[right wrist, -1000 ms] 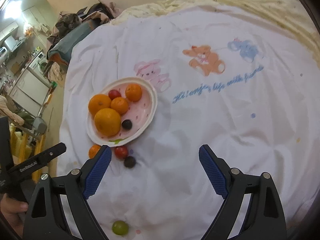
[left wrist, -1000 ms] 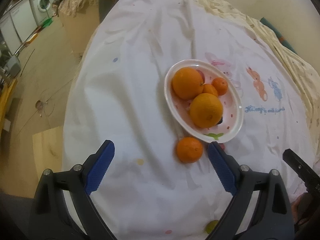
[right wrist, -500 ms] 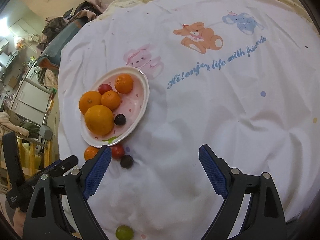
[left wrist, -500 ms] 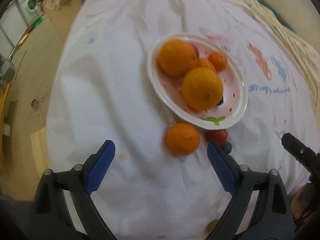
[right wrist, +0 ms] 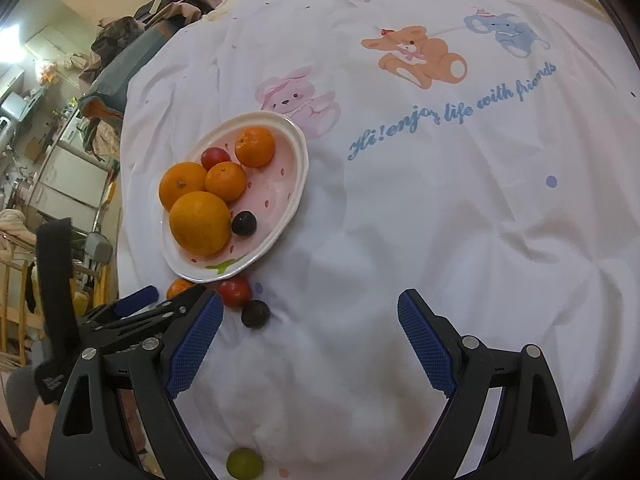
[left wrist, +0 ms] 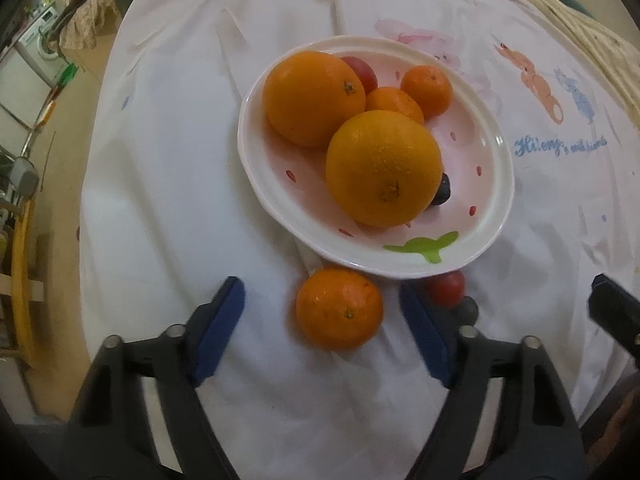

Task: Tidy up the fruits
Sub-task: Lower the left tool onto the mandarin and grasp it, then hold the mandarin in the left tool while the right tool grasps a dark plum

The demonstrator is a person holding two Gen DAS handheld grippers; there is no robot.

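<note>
The left gripper (left wrist: 320,316) has its jaws round the loose mandarin (left wrist: 339,307), which lies on the cloth (left wrist: 168,168) between the blue pads (left wrist: 218,330), just short of the plate (left wrist: 276,204). The jaws have just been closing, yet neither pad touches the peel. I judge the step to be grasping this mandarin to lift it onto the plate. To do it well, centre the fruit between the pads, since it sits nearer the right one, close gently on its widest part, then lift clear of the rim. Just beyond the right pad lie a red fruit (left wrist: 446,287) and a dark fruit (left wrist: 466,309); avoid nudging them.

The right gripper (right wrist: 310,342) hangs wide open and empty over bare cloth, a green fruit (right wrist: 244,463) below its jaws.

Beyond it the cloth reads "Hi! enjoy life with friends" (right wrist: 452,110).
</note>
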